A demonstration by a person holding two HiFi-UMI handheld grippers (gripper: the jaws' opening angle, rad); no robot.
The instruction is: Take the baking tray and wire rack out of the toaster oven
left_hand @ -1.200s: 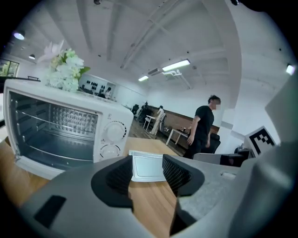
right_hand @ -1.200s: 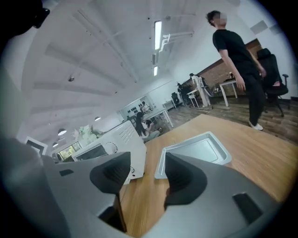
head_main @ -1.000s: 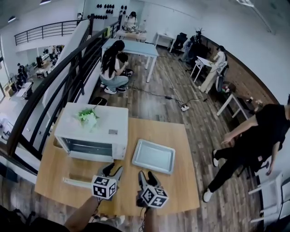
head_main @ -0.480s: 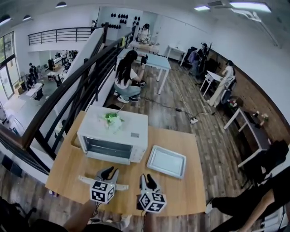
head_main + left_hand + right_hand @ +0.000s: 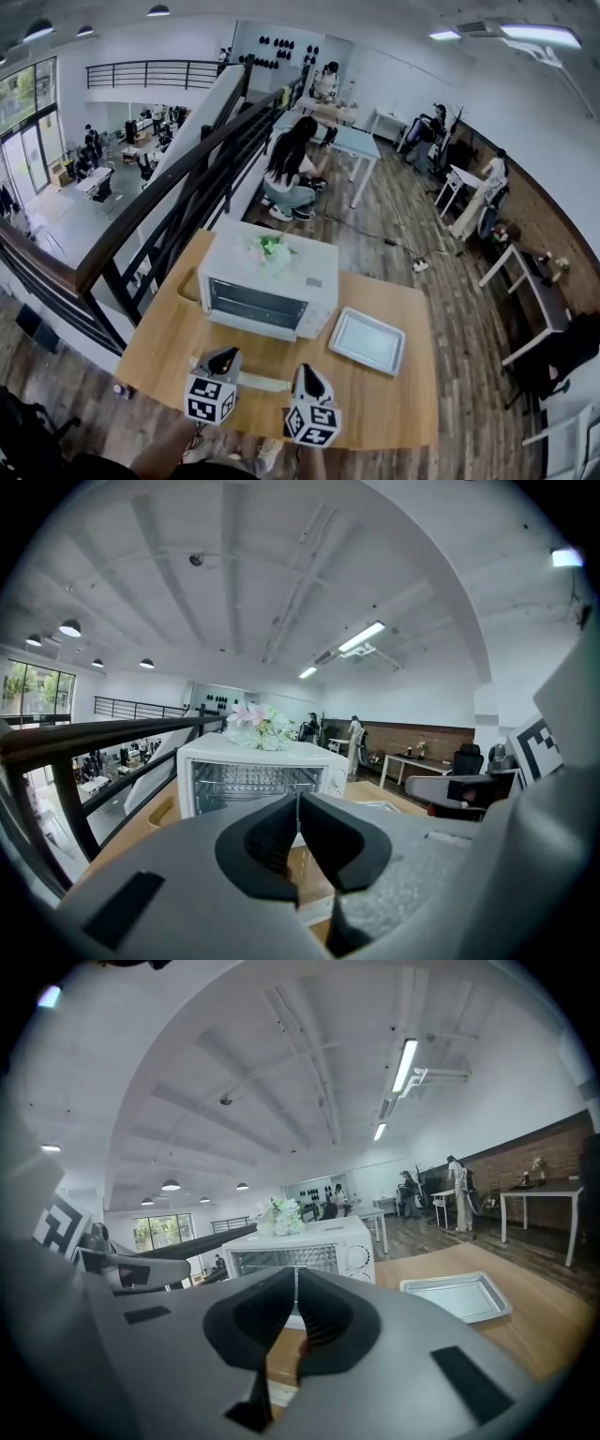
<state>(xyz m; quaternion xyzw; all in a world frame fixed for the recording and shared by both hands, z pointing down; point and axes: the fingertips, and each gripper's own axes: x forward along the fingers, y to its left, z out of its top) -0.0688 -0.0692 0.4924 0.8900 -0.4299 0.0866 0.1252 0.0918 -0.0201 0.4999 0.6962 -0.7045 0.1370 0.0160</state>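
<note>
By the railing (image 5: 169, 173), table (image 5: 394, 403) with toaster oven (image 5: 267, 281)

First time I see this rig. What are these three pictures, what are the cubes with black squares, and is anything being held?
No robot here: a person holds a gripper in each hand, and the patterned cubes are part of those. The head view comes from a camera on the person's head, looking down at the left gripper and right gripper. The other two views come from cameras riding on each gripper, looking along its fingers. On the wooden table stand a white toaster oven with flowers on top and, to its right, a baking tray. A wire grid shows inside the oven. Both pairs of fingers have just been closing and now meet, with nothing between them.
</note>
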